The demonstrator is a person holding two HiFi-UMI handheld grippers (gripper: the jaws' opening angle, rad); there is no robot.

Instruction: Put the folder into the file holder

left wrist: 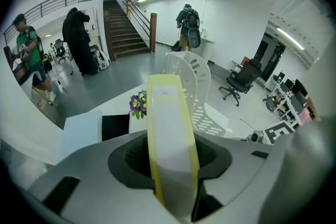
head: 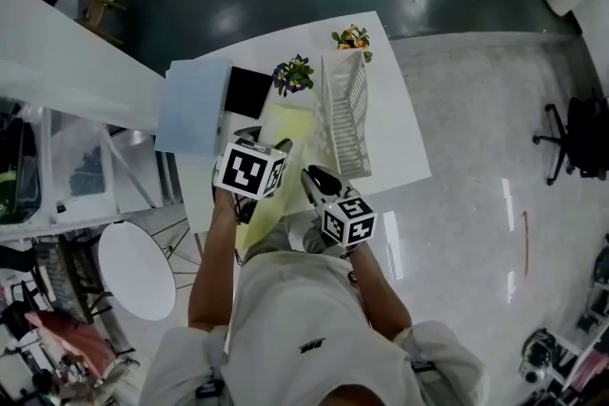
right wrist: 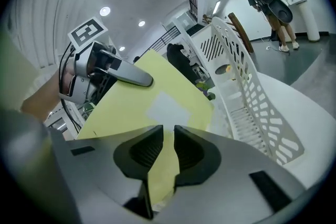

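**Head view.** The yellow folder (head: 290, 128) is in both claws over the near part of the counter (head: 400, 109). It sits just left of the white file holder (head: 347, 114) and is not yet in it. The left claw (head: 278, 147) has the folder's left side and the right claw (head: 310, 176) has its near edge. A blue sheet (head: 193, 105), a black square (head: 249, 90) and a pot of flowers (head: 293, 73) lie to the left and beyond. I cannot tell whether the folder's far corner touches the counter.

**Left gripper view.** I see the folder edge-on (left wrist: 170, 113), running up between the jaws. The left claw (left wrist: 170, 160) is closed partway and its pads press the folder's wide spine. The file holder (left wrist: 197, 86) stands beyond, slightly right.

**Right gripper view.** The right claw (right wrist: 168, 149) is closed almost completely and pinches a thin edge of the folder (right wrist: 152, 102). The folder bows a little above the jaws. The file holder's slotted wall (right wrist: 247, 97) is close on the right.

**Risks, my judgement.**
- Two grips on one flexible folder: if the hands turn unevenly it could buckle or twist out of the thin right-hand pinch.
- A leading corner could catch a slot or divider. The holder looks light, so it may slide or tip.
- A wide swing left could clip the flowers.
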